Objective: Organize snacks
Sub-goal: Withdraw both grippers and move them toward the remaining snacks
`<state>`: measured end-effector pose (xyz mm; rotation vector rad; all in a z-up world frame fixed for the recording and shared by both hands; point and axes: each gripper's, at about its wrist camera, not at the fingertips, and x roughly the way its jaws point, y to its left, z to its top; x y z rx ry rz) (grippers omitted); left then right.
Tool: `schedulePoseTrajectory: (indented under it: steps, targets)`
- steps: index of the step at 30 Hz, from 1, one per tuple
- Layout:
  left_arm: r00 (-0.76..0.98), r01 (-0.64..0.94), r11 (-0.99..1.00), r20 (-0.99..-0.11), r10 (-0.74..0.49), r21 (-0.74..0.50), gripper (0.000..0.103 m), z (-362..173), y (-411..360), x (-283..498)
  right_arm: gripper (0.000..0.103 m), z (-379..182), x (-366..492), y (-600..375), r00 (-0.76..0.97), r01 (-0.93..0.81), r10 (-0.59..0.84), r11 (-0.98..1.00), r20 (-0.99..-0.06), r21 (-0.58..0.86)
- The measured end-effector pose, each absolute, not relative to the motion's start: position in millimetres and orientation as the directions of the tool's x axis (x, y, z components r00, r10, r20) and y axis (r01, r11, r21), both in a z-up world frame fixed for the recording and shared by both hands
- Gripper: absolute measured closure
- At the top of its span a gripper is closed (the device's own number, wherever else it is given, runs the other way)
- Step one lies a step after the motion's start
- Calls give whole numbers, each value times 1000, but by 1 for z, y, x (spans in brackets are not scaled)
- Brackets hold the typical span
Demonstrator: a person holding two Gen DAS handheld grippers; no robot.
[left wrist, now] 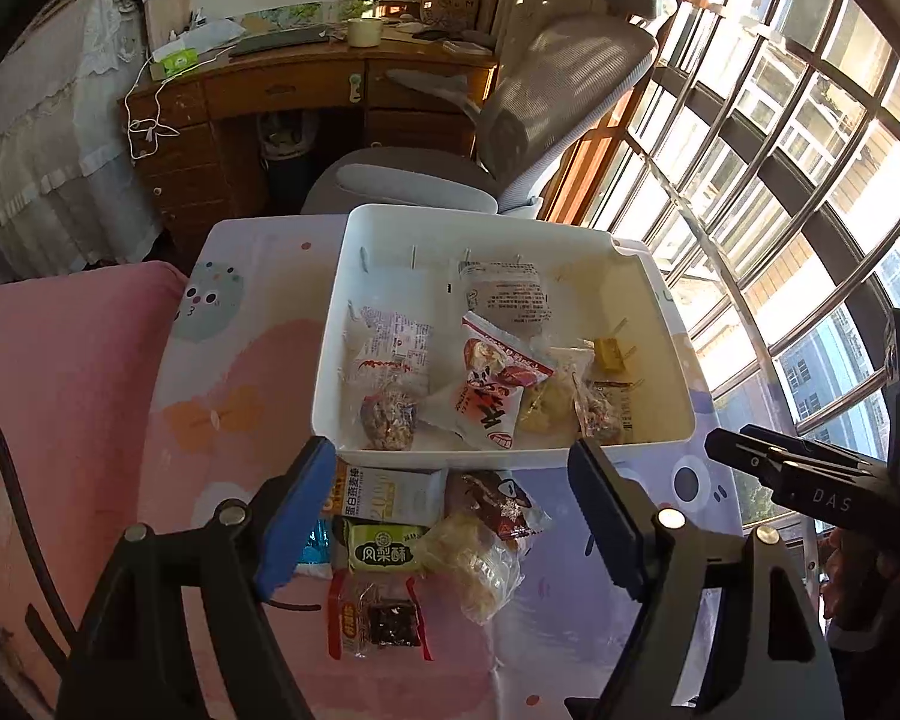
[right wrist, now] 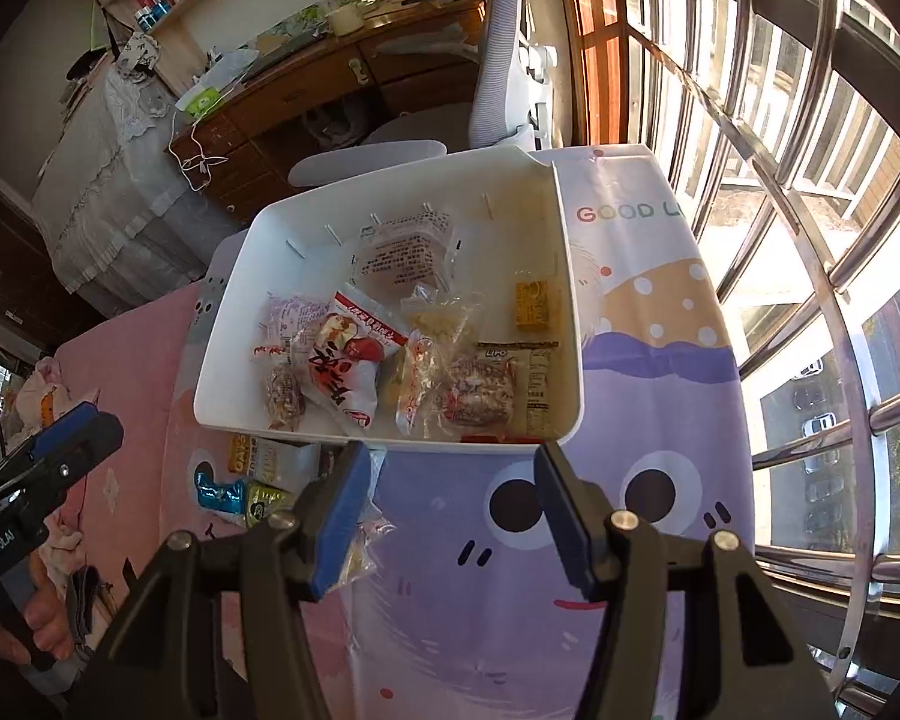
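A white bin (left wrist: 660, 324) (right wrist: 570, 324) on the patterned cloth holds several snack packets, among them a red and white packet (left wrist: 492, 390) (right wrist: 348, 366). More snacks lie in front of the bin: a green pineapple cake packet (left wrist: 384, 549), a brown packet (left wrist: 492, 501), a clear bag of pale pieces (left wrist: 474, 564), a red-edged dark snack (left wrist: 378, 621) and a white oat bar (left wrist: 390, 492). My left gripper (left wrist: 453, 510) is open and empty above these loose snacks. My right gripper (right wrist: 450, 510) is open and empty, just in front of the bin's near wall.
A grey office chair (left wrist: 540, 102) and a wooden desk (left wrist: 306, 90) stand behind the table. A barred window (right wrist: 810, 240) runs along the right. A pink cloth (left wrist: 60, 390) lies to the left. The table edge drops off on the right (right wrist: 738, 420).
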<state>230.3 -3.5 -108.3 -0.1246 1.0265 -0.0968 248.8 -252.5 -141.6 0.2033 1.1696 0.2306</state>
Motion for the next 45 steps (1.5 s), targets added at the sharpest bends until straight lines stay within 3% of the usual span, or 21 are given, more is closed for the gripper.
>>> schedulePoseTrajectory:
  steps: [22, 29, 45]
  targets:
    - [426, -223, 956, -901, -82, -193, 17, -165, 30, 142, 43, -164, 228, -222, 186, -215, 405, 906, -895, 365]
    - [358, -240, 946, -926, -122, -218, 9, -197, 39, 141, 39, -183, 233, -204, 117, -215, 405, 902, -907, 375]
    - [223, -212, 937, -947, -231, -278, 8, -264, 44, 173, 29, -234, 256, -166, -18, -139, 395, 909, -918, 394]
